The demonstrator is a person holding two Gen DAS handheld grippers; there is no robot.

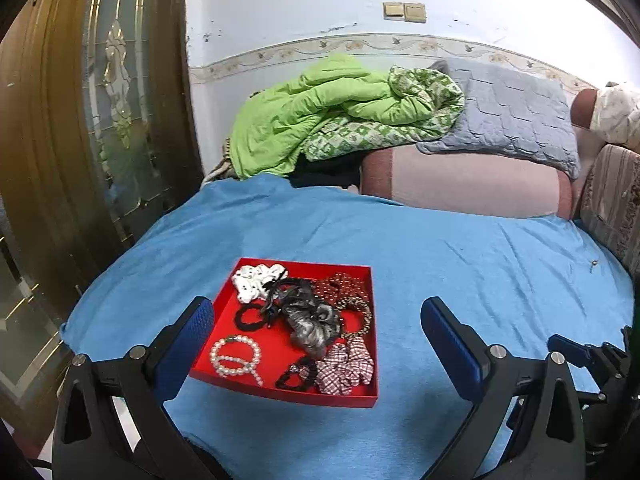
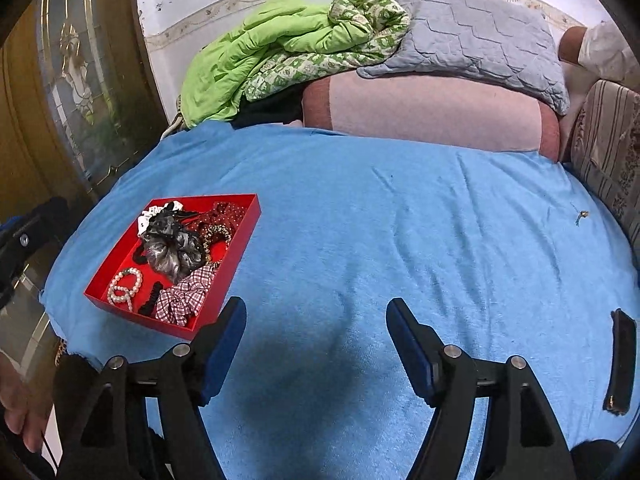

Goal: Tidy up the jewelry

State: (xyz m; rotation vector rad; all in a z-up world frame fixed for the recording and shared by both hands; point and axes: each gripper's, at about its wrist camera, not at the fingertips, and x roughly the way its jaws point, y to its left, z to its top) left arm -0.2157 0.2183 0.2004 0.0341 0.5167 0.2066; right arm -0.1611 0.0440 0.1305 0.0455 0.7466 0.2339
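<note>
A red tray [image 1: 300,394] sits on the blue cloth [image 1: 460,272] and holds a heap of hair accessories. In it are a pearl bracelet [image 1: 234,360], a checked scrunchie [image 1: 346,368], a grey scrunchie [image 1: 312,324], a white dotted one [image 1: 252,280] and a red dotted one [image 1: 344,284]. My left gripper [image 1: 316,308] hangs open just in front of the tray, holding nothing. In the right wrist view the tray [image 2: 240,240] lies to the left. My right gripper [image 2: 316,306] stands open over bare blue cloth [image 2: 400,220], empty.
A small metal trinket [image 2: 582,214] lies alone on the cloth at far right. A flat black case [image 2: 622,360] rests near the right edge. Behind are a green quilt [image 1: 320,120], a grey pillow [image 1: 508,116] and a pink cushion [image 1: 460,184]. A glazed wooden door [image 1: 100,120] stands left.
</note>
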